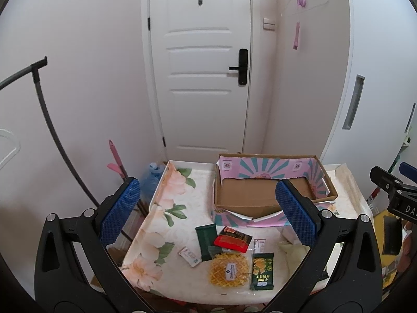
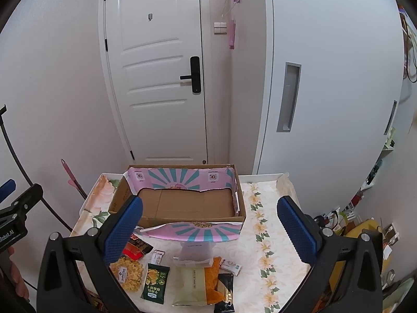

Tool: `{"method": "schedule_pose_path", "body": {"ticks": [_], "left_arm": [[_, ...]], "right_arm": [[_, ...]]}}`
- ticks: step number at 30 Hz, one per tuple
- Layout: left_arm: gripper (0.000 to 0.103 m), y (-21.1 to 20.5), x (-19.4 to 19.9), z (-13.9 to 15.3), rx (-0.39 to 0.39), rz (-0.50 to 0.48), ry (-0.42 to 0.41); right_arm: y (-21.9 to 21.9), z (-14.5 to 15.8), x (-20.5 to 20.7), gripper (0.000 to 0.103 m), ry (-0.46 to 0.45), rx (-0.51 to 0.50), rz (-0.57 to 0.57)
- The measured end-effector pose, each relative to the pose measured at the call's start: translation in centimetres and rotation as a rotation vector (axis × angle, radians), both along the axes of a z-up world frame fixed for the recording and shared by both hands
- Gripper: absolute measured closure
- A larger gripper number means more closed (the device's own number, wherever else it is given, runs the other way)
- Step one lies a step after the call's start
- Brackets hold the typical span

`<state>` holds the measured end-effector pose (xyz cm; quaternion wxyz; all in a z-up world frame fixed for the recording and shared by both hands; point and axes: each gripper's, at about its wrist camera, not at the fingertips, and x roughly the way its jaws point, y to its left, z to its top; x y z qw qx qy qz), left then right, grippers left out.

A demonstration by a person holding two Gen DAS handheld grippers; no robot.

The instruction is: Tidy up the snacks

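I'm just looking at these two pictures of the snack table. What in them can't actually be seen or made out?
- Left wrist view: the pale packets near the cardboard box are partly hidden behind the left gripper's right finger.
- Right wrist view: the red-and-black packet is partly covered by the right gripper's left finger.
- Right wrist view: the black-and-gold packet is cut off by the bottom edge.
- Both views: the print on the green cracker packet is too small to read.
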<state>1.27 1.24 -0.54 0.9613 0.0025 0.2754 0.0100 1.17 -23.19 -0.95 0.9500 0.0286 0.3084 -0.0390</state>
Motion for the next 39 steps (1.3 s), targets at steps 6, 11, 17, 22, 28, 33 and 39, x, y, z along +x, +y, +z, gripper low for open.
{"method": "schedule_pose_path", "body": {"ticks": [6,11,17,22,28,33,39], "left_arm": [[0.000,0.0,0.2,-0.1,0.001,-0.002,0.005],[0.000,0.1,0.4,-0.1,0.003,-0.004,0.006],[0.000,0.1,0.4,-0.1,0.004,-0.005,0.005],[0.000,0.2,0.4,0.0,0.007,-0.007,0.003],[0.000,0.2,0.4,0.0,0.005,-0.006,0.003],[0.000,0.0,0.4,0.0,0.010,-0.009,-0.002],[0.000,-0.3,0.1,0.1,0.009,-0.015,0.000]], "right_arm": [[0.0,-0.2,0.2,0.000,0.005,0.004,0.002],[0.2,-0.5,0.2,0.000,0.006,0.004,0.002],[0.3,-0.5,0.3,0.000,0.004,0.006,-0.001],[0.2,-0.3,0.2,0.000,0.004,0.008,-0.002],[0.2,-0.3,0.3,0.000,0.004,0.010,-0.001],[0.0,0.1,0.2,0.000,0.000,0.011,-0.001],[-0.2,0.5,0.0,0.000,-0.008,0.010,-0.001]]}}
